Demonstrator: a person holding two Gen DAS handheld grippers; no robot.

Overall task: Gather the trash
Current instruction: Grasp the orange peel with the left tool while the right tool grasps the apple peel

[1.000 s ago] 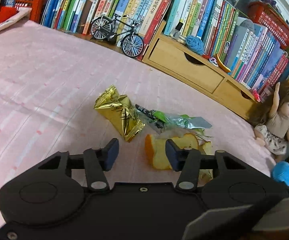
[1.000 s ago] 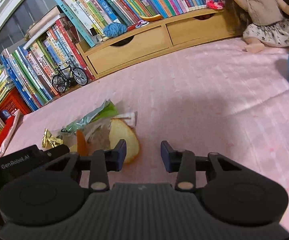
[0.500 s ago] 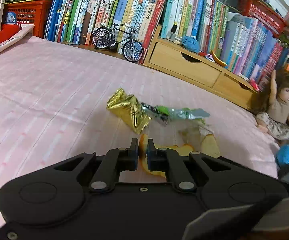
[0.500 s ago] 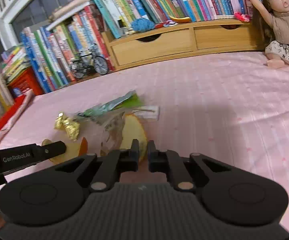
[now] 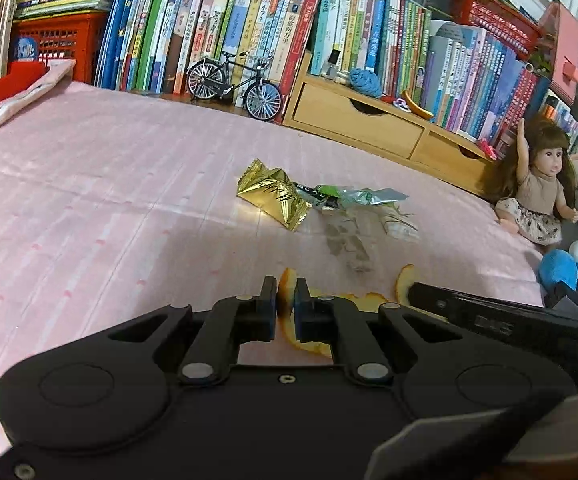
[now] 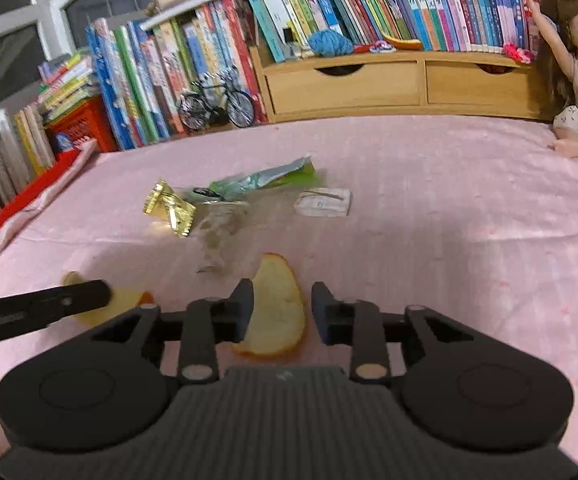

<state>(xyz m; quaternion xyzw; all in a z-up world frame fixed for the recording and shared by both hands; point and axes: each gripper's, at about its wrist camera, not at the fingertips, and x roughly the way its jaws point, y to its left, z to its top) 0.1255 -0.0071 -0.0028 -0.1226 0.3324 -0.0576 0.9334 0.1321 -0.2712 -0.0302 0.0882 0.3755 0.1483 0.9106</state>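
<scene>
While pink ribbed bedspread [image 6: 429,200] carries all litter, nearest piece decides next move: broad pale orange peel [image 6: 277,312] lies directly between right gripper [image 6: 282,312] jaws, long axis along fingers, pith up, curled, flat on cloth. Jaws have just been opening; pads clear of peel, nothing held. Left gripper [image 5: 286,312] clenched on second peel strip [image 5: 287,292], thin, orange. Farther off: crinkled gold foil wrapper [image 6: 169,210], green plastic wrapper [image 6: 265,178], small white packet [image 6: 323,202].

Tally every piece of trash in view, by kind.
Orange peel pieces: 2
Gold foil wrapper: 1
Green-silver wrapper: 1
Clear plastic wrapper: 1
White paper packet: 1
Total: 6
</scene>
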